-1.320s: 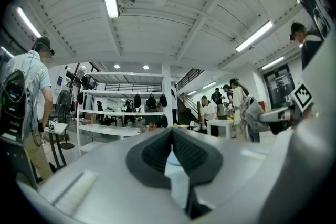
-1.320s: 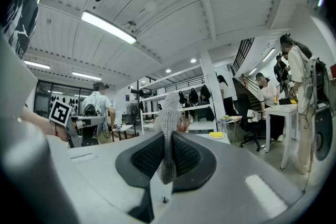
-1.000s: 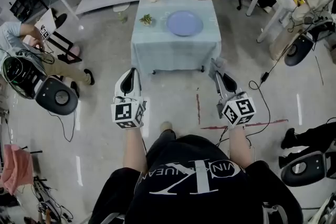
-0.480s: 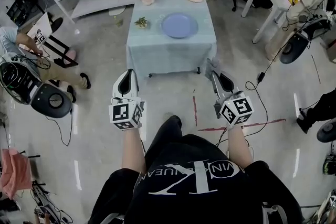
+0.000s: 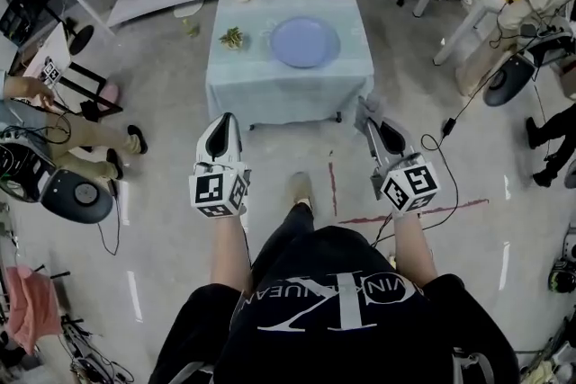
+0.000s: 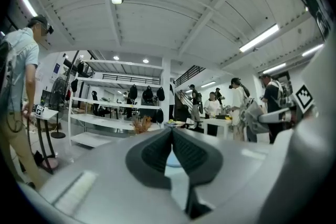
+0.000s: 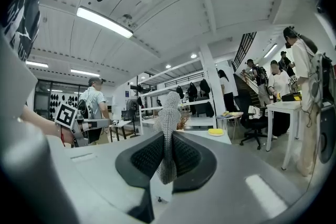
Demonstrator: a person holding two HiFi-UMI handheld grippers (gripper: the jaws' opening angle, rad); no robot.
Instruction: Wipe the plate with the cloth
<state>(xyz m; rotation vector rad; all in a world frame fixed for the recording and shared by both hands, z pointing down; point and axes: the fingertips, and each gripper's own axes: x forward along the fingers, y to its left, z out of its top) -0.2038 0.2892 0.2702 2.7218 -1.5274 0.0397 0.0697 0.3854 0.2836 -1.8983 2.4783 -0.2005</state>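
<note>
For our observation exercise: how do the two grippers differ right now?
The right gripper has its jaws shut on the cloth; the left gripper has its jaws shut on nothing. In the head view the right gripper angles inward, while the left gripper points straighter ahead. Both are held short of the table, away from the plate.

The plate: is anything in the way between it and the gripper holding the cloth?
Nothing visible is in the way. The right gripper, jaws shut on the cloth, is over the floor, short of the table. The table's near side in front of the plate is bare; the small plant sits off to the plate's left.
</note>
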